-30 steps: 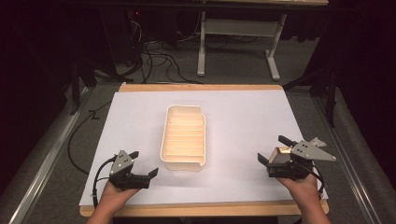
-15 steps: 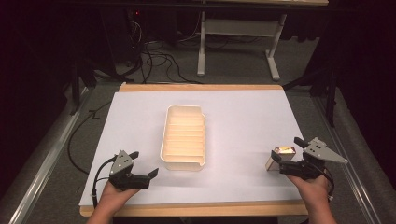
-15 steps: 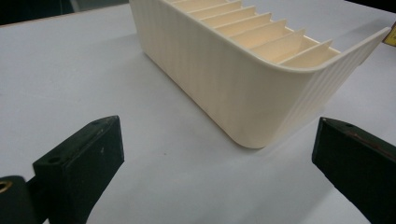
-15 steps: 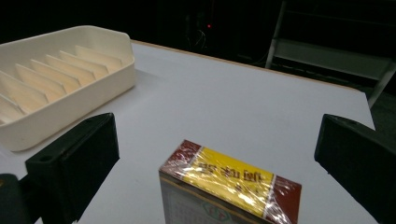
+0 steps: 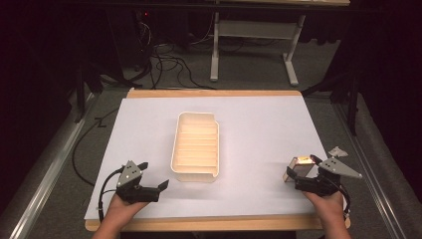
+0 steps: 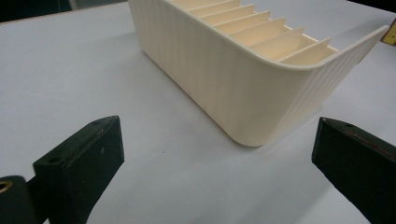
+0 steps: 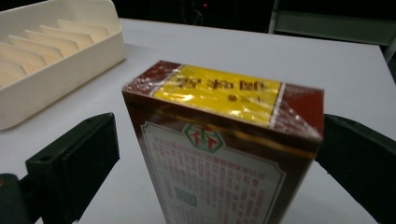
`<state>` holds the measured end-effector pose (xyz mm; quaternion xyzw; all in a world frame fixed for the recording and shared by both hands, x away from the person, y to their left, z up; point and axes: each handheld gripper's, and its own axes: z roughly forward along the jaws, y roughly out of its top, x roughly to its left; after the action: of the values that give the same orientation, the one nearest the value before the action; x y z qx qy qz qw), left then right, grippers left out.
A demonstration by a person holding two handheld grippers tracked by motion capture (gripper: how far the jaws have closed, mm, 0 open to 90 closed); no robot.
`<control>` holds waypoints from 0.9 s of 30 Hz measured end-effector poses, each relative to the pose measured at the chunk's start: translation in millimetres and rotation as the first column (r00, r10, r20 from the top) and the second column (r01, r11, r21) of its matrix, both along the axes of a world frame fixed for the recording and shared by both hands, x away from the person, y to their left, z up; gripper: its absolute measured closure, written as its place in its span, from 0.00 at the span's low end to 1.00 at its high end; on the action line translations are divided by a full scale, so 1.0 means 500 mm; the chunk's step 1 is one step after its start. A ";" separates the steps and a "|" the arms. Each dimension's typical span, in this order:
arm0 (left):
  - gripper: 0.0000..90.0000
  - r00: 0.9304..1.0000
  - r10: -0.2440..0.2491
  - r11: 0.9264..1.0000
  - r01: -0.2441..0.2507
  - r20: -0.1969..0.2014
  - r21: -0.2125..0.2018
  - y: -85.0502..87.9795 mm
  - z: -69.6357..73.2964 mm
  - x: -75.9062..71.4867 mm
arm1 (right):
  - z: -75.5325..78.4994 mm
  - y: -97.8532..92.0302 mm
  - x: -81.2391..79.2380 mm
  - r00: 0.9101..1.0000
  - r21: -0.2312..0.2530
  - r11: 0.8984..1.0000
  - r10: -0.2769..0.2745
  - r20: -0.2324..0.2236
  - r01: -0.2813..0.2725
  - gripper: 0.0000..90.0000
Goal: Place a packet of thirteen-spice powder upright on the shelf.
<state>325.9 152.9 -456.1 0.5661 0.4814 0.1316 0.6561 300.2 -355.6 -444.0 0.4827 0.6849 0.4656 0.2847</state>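
Note:
A dark red box with a yellow top stands upright on the white table sheet at the right. My right gripper is open around it. In the right gripper view the left jaw is a little clear of the box and the right jaw sits at its edge. A cream tray with slotted dividers lies in the middle of the table. My left gripper is open and holds nothing. It rests low near the tray's near left corner.
A small crumpled white scrap lies by the table's right edge. The wooden table edge runs along the front. Cables and a table frame are on the dark floor beyond.
My right gripper has shifted slightly right and toward the front edge. The box has stayed nearly in place. The left gripper has not moved.

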 end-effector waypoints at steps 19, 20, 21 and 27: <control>0.03 1.000 0.000 1.000 0.000 -0.012 -0.001 -0.001 -0.002 0.000 | -0.019 0.001 -0.003 1.000 -0.013 1.000 -0.001 0.000 0.001 0.19; 0.03 1.000 0.000 1.000 0.000 -0.012 -0.002 -0.001 -0.002 0.000 | -0.019 0.001 -0.004 1.000 -0.018 1.000 0.002 0.002 -0.002 0.20; 0.03 1.000 0.001 1.000 -0.001 -0.012 0.000 -0.001 -0.003 0.000 | -0.019 0.001 -0.005 1.000 -0.023 1.000 0.004 0.003 -0.004 0.22; 0.04 1.000 0.004 1.000 -0.004 -0.016 -0.002 -0.002 -0.003 0.000 | -0.018 0.002 -0.009 1.000 -0.047 0.999 0.009 0.021 -0.008 0.31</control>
<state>325.8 151.8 -457.5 0.5655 0.4877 0.1279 0.6527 295.8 -354.7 -452.9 0.4678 0.6947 0.4559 0.3013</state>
